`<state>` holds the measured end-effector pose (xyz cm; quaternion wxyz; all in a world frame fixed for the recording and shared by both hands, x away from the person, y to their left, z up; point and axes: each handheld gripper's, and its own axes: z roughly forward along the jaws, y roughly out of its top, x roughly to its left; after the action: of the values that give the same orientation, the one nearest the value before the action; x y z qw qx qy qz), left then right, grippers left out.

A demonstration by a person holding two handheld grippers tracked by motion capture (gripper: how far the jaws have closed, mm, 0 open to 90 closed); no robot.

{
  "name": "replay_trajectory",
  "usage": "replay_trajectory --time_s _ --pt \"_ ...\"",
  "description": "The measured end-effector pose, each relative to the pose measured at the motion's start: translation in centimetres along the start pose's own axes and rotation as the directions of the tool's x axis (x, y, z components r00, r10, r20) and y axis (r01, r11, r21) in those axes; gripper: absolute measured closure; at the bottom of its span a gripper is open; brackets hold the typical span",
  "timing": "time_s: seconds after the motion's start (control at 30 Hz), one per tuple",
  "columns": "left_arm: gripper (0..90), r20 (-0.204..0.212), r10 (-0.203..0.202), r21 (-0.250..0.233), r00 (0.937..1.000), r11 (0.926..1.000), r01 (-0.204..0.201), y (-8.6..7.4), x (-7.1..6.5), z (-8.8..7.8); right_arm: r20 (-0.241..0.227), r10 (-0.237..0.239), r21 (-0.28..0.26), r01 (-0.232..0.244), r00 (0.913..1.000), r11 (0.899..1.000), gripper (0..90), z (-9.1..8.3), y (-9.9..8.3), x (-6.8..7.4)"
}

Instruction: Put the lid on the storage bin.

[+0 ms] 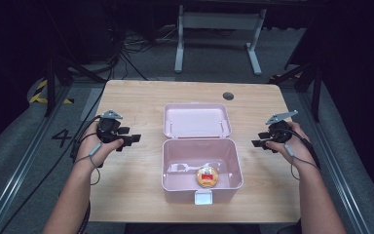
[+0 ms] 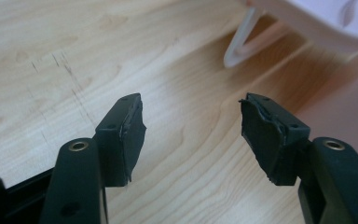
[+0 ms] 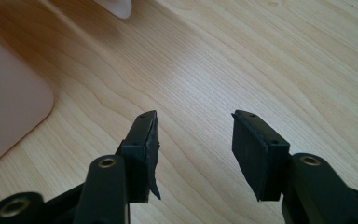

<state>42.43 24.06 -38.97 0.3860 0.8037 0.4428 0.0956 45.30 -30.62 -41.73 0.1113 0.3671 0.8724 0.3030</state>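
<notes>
- High view: pink box (image 1: 202, 168) open at table (image 1: 136, 97) centre, round tin (image 1: 207, 176) inside; left gripper (image 1: 129, 140) at nine o'clock, right gripper (image 1: 260, 142) at three.
- Left gripper view: left gripper (image 2: 192, 126) spread wide, empty; box handle (image 2: 240, 44) at one o'clock.
- Right gripper view: right gripper (image 3: 195, 140) wide apart, empty; box wall (image 3: 9, 102) at nine o'clock.

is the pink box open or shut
Open. The pink box has its lid flipped back flat on the table, and a round orange item shows inside.

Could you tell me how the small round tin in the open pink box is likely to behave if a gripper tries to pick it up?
The tin lies flat, so it probably won't roll. It looks smooth and shallow, so pads may slip. The box walls stand close, likely crowding the jaws.
</notes>
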Motion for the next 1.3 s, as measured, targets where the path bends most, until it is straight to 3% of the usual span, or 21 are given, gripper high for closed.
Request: replay_trajectory --time_s 0.1,0.2,0.33,0.57,0.9,1.03,1.17,1.3 --pt "36.8 0.015 0.005 -0.030 0.9999 0.9996 -0.005 0.3 -0.1 -0.1 0.007 0.019 0.008 -0.019 0.9998 1.000 48.2 0.0 -0.1 0.1" --pt "35.4 0.016 0.029 -0.023 0.9994 0.9993 -0.028 0.7 -0.3 0.0 0.013 0.009 -0.005 -0.009 0.9999 1.000 46.2 -0.2 0.0 0.1" --pt "35.5 0.041 0.022 -0.034 0.9989 0.9992 -0.021 1.4 -0.6 -0.2 0.026 0.007 -0.016 -0.007 0.9996 1.000 44.9 -0.5 0.0 0.1" --pt "35.6 0.091 0.020 -0.052 0.9957 0.9985 -0.016 4.7 -1.4 0.1 0.026 0.009 -0.023 -0.009 0.9996 1.000 44.7 -0.6 -0.1 0.3" --pt "33.3 0.109 -0.002 -0.022 0.9940 0.9997 0.005 7.6 -1.6 3.4 0.024 0.037 -0.031 -0.036 0.9990 0.999 43.0 -0.7 -0.7 0.0" --pt "32.5 0.098 -0.033 0.002 0.9947 0.9994 0.033 8.6 -1.1 5.7 0.019 0.044 -0.040 -0.043 0.9989 0.998 42.7 -0.7 -0.9 -0.1" --pt "32.5 0.097 -0.061 0.019 0.9935 0.9981 0.059 9.0 -0.6 6.9 0.022 0.050 -0.040 -0.049 0.9985 0.998 42.7 -0.8 -0.9 0.0" --pt "32.5 0.107 -0.106 0.030 0.9887 0.9942 0.103 9.2 0.0 8.6 0.020 0.049 -0.034 -0.048 0.9986 0.998 42.3 -0.6 -1.1 0.1"
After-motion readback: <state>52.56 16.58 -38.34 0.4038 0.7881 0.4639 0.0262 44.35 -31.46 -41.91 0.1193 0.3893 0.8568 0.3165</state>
